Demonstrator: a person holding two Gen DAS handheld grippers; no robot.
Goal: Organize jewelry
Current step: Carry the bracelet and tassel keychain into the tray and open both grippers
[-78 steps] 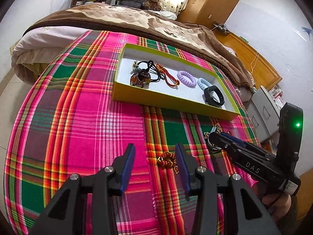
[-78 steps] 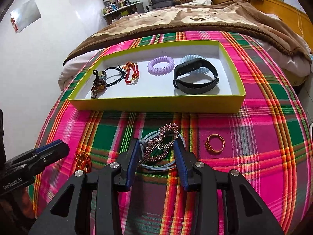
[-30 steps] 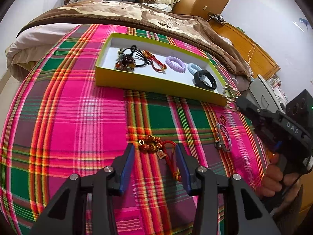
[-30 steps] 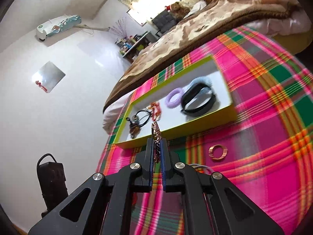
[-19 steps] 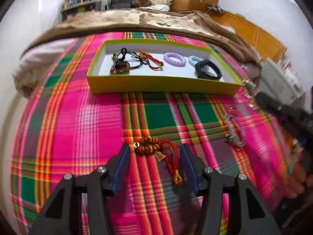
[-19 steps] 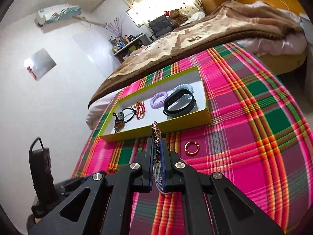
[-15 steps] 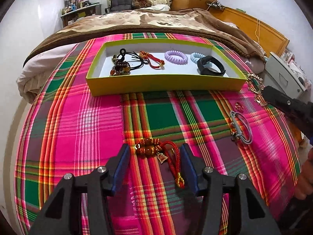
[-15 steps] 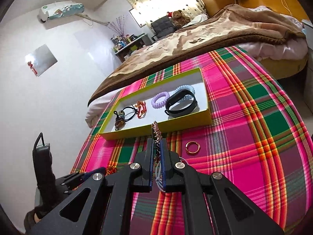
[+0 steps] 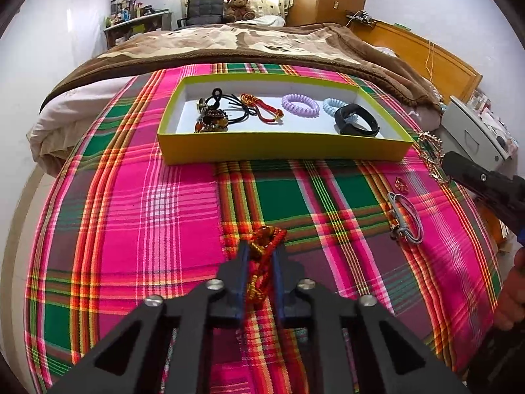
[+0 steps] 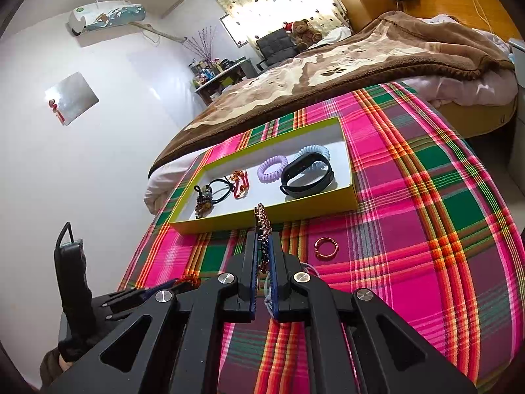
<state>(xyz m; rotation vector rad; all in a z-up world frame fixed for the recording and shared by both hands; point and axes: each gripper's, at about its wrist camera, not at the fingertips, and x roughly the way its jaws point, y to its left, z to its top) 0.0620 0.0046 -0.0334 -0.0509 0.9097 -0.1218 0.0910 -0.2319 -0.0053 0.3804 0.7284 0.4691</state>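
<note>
A yellow-green tray (image 9: 282,146) (image 10: 269,217) sits on the plaid cloth and holds hair ties, a red cord bracelet, spiral bands and a black wristband (image 9: 356,124). My left gripper (image 9: 260,252) is shut on a red cord bracelet with amber beads (image 9: 264,239), at the cloth. My right gripper (image 10: 262,239) is shut on a pink beaded bracelet (image 10: 262,221) and holds it above the cloth, in front of the tray; in the left wrist view the bracelet (image 9: 431,154) hangs by the tray's right corner. A gold ring (image 10: 325,247) (image 9: 401,184) and a grey hair tie (image 9: 407,218) lie on the cloth.
A brown blanket (image 9: 236,46) covers the bed behind the tray. A wooden headboard (image 9: 423,55) and a white drawer unit (image 9: 475,131) stand at the right. A desk and a chair with a teddy bear (image 9: 236,5) are at the far wall.
My left gripper has shut on the red cord bracelet that lay between its open fingers. My right gripper keeps the beaded bracelet and stays near the tray's front.
</note>
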